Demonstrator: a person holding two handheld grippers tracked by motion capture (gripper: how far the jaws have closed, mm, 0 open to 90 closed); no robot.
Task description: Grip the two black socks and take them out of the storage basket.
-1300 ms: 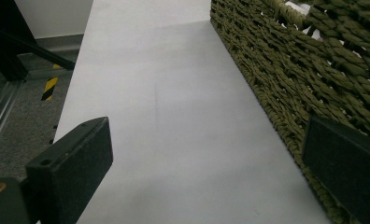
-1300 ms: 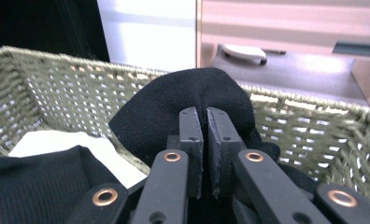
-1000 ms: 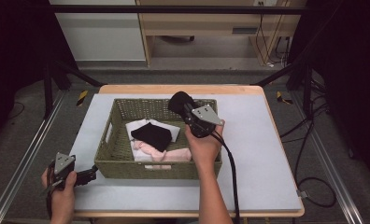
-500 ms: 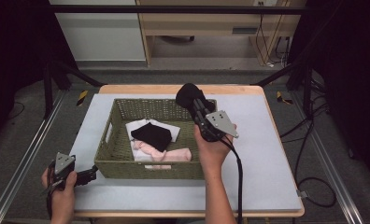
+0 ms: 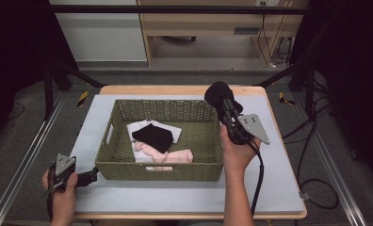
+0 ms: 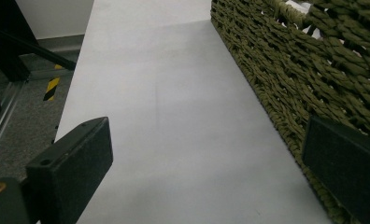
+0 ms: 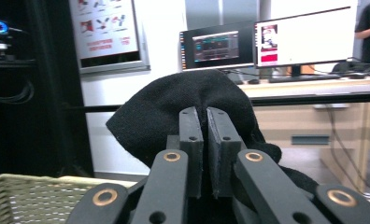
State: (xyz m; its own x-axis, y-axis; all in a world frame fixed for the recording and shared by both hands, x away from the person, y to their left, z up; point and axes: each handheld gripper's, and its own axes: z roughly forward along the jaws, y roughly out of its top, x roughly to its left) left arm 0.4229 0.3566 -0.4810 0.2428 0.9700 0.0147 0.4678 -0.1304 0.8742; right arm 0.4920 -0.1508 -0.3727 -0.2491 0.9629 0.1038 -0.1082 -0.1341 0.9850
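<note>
The grey table mat [image 5: 279, 179] lies below both hands, and on it, between the two grippers, sits the green woven basket [image 5: 161, 169], its long side running across the table from one hand to the other. Inside it, below and to the left of the right gripper's fingertips, lie a folded white cloth [image 5: 173, 130], a pink cloth [image 5: 173, 156] and a black folded piece [image 5: 152, 136] on top of them. The right gripper [image 5: 221, 104] is raised above the basket's right end, angled up and away from the person, its jaws pressed nearly together on a black cloth [image 5: 217, 94]; in the right gripper view the cloth [image 7: 145, 116] bunches over and around the fingertips [image 7: 191, 122] and hangs down on either side of them, so it has no clear long axis while held. The left gripper [image 5: 91, 175] rests low by the basket's near left corner, jaws spread wide with nothing between them; in its own view the basket wall [image 6: 286, 84] runs just beside one finger [image 6: 344, 163]. Judging by this, the coming move turns on the bare mat lying down and to the right of the pinching fingers, and the right hand is much the nearer to it.
</note>
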